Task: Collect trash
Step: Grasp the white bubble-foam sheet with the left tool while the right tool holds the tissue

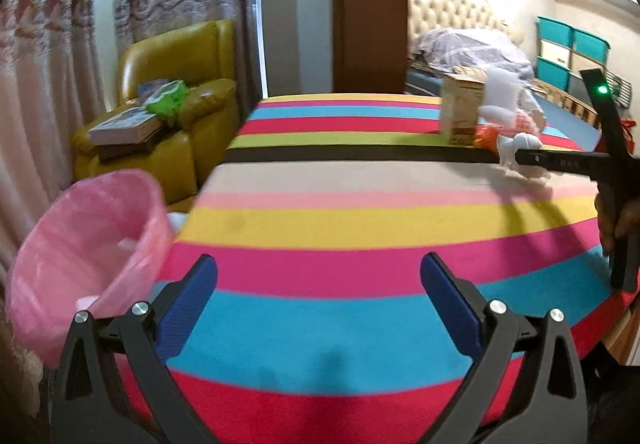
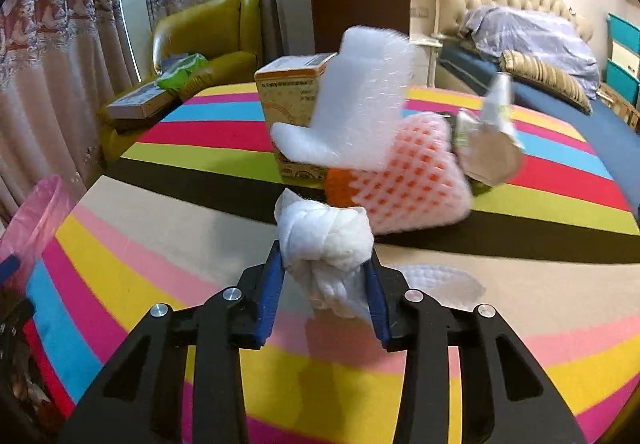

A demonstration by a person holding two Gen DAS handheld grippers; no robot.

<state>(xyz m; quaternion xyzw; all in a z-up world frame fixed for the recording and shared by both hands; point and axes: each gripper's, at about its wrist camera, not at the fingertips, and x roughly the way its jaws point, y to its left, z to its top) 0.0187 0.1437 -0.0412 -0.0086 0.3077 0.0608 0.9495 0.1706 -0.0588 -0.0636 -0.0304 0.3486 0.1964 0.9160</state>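
Our right gripper pinches a white tissue wad just before the carton; our left gripper stands spread.

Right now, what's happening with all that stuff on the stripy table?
A person is tidying up trash using two sets of tongs. The right tongs are squeezed on a crumpled white tissue on the striped table. More trash sits behind it: white foam, a pink foam net, a small carton and a crumpled wrapper. The left tongs are open and empty, near the pink-lined bin.
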